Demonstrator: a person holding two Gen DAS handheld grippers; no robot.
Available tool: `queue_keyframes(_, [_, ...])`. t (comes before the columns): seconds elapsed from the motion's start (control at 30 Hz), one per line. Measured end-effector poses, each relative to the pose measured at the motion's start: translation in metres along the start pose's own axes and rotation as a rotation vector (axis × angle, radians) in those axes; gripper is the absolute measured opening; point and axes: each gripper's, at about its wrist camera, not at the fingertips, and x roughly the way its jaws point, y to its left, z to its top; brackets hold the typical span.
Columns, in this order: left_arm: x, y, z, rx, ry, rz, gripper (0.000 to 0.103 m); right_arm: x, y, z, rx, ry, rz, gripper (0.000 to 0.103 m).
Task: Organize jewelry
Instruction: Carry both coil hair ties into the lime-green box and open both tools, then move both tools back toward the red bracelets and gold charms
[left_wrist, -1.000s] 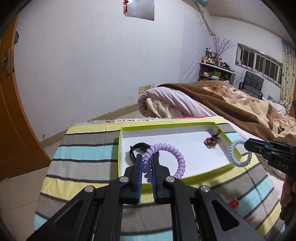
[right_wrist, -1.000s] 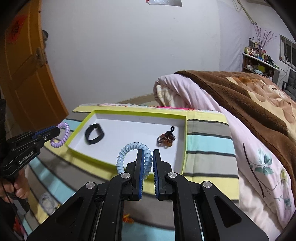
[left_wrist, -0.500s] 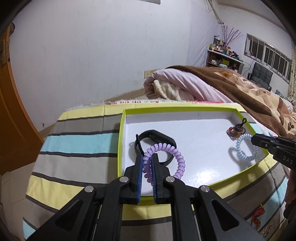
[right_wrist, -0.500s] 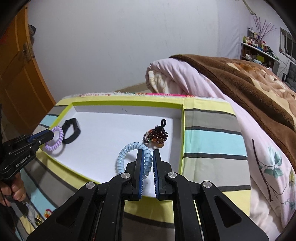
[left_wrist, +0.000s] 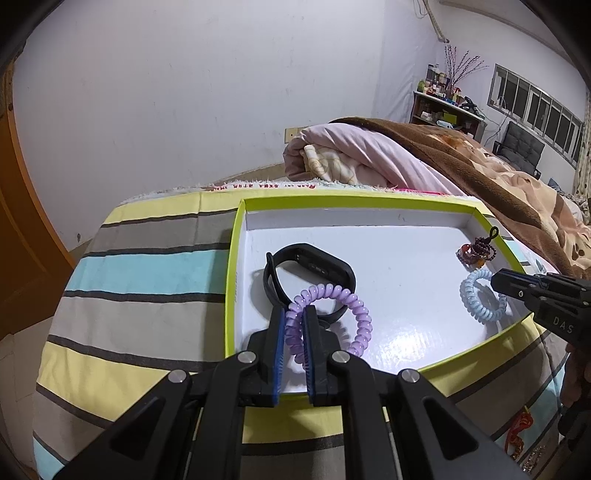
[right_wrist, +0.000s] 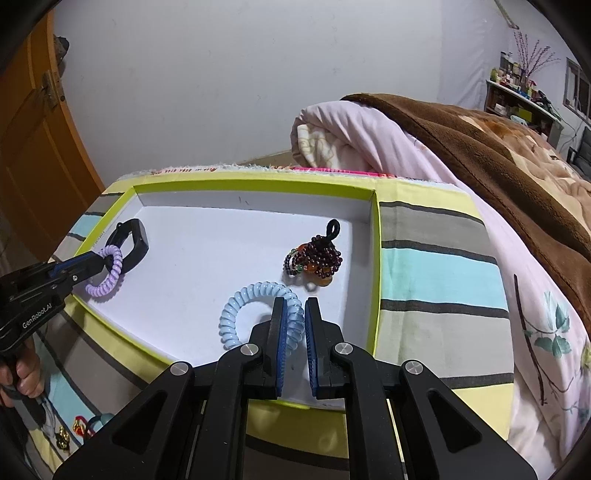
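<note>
Left wrist view shows the left tool (left_wrist: 293, 332) clamped nearly shut on the purple coil band (left_wrist: 334, 321), which now hangs low inside the green-rimmed tray (left_wrist: 232, 280), right over the black wristband (left_wrist: 310, 273) that lies on the tray floor. A second ago that band was held up above the near rim; it has since been carried forward and down. From the right wrist view, the right tool (right_wrist: 293, 325) likewise grips the blue coil band (right_wrist: 255, 310), jaws almost closed with the coil pinched between the blue pads. That band too has come in from over the rim and now sits close to the white floor, just beside the dark beaded bracelet (right_wrist: 317, 258). Whether either coil already touches the floor I cannot tell.

Both bands have reached the tray together, so the carrying looks done and what remains, I judge, is release. A few small trinkets (right_wrist: 79, 428) lie on the striped cloth (left_wrist: 147, 273) outside the tray, so more pieces probably wait.
</note>
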Motion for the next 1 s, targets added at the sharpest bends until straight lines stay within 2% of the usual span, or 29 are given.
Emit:
queue_keyframes(0.2, [-0.006,-0.001,0.000,-0.006,-0.004,-0.016,0.011,-0.011,0.003,-0.001,-0.002,-0.024,-0.006,0.024])
queue_keyframes(0.33, [-0.018,-0.001,-0.003,-0.013,-0.022,-0.011,0.011,-0.025,0.004,-0.006,0.004,-0.042,-0.004,0.024])
queue_keyframes(0.63, [-0.073,-0.006,-0.017,-0.026,-0.096,-0.007,0.011,-0.077,0.016,-0.035,0.019,-0.086,0.028,0.024])
queue_keyframes(1.0, [-0.151,-0.026,-0.061,-0.018,-0.198,-0.002,0.011,-0.157,0.051,-0.089,-0.025,-0.185,0.074,0.024])
